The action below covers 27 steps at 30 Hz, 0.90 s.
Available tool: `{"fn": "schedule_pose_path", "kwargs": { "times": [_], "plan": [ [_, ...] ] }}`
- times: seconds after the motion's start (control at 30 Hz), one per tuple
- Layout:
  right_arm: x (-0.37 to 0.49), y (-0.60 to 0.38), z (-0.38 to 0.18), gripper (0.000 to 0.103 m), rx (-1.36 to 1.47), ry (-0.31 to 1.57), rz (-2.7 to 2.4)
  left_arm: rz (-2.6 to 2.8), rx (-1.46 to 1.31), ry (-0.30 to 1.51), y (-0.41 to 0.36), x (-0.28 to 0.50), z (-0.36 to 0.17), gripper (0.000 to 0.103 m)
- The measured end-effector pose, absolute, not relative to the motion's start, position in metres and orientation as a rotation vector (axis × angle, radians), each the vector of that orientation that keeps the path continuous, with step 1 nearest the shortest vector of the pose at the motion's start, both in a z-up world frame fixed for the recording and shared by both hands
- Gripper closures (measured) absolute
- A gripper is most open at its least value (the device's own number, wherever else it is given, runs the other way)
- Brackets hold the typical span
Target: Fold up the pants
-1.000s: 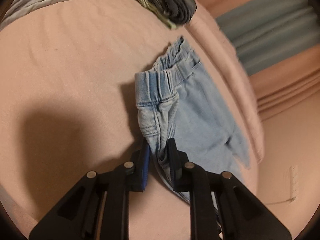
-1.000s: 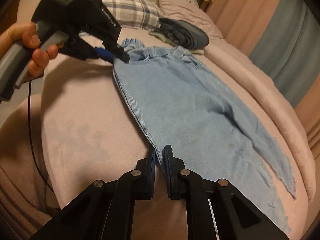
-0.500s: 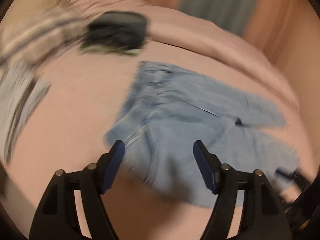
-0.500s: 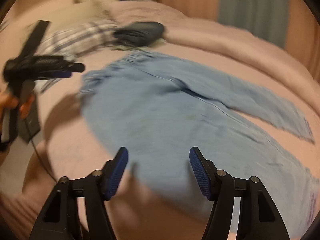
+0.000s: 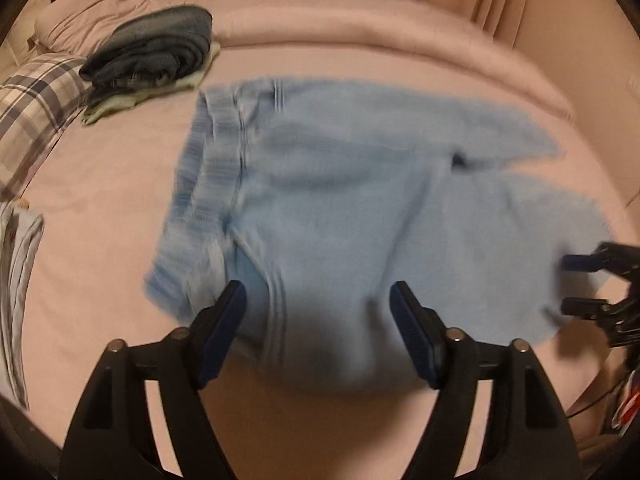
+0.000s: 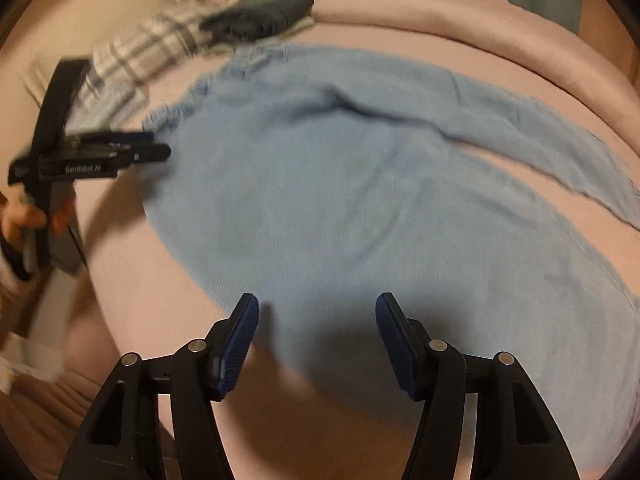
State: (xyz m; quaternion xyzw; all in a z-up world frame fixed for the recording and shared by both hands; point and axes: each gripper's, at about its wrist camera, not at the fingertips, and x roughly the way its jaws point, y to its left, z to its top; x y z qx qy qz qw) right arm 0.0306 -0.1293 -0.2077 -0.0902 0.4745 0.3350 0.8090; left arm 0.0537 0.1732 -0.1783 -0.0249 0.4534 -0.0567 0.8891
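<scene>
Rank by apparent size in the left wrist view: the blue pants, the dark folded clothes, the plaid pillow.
1. Blue pants, by far the largest.
2. and 3. Dark folded clothes and plaid pillow look about alike; the pillow is cut off at the frame edge, so no ranking.

Both wrist views (rather blurred) overlook the pants (image 5: pixel 360 208).

Bed (image 5: pixel 120 184), covered in a pale pink sheet. Lying directly on it: one pair of light blue pants (image 5: pixel 360 208), spread flat mid-bed, waistband toward the pillows, legs parted; one stack of folded dark clothes (image 5: pixel 156 48) over a pale garment, just beyond the waistband; one plaid pillow (image 5: pixel 36 108) beside the stack; one pink pillow (image 5: pixel 108 12) behind it; a rolled pink duvet (image 5: pixel 360 20) along the far edge.
</scene>
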Motion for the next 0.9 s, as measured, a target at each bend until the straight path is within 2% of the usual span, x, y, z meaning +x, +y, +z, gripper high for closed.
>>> {"fn": "schedule_pose_path", "kwargs": {
  "times": [0.07,0.23,0.37,0.53,0.7,0.9],
  "plan": [
    [0.047,-0.126,-0.199,0.037,-0.177,0.994,0.712,-0.085,-0.036,0.907,0.175,0.077,-0.165,0.017],
    [0.117,-0.125,-0.182,0.037,-0.188,0.943,0.650,-0.110,-0.007,0.876,0.170,0.142,-0.147,0.016],
    [0.177,-0.142,-0.169,0.036,-0.129,0.902,0.662,-0.186,0.062,0.926,0.167,0.208,-0.148,0.016],
    [0.265,-0.131,-0.159,0.036,-0.224,0.885,0.654,-0.230,0.050,1.019,0.200,0.282,-0.153,0.017],
    [0.315,-0.085,-0.165,0.036,-0.312,0.948,0.841,-0.333,-0.121,1.138,0.238,0.327,-0.167,0.017],
    [0.353,-0.054,-0.210,0.037,-0.475,1.135,0.919,-0.453,0.035,1.293,0.218,0.351,-0.196,0.017]
  ]
}}
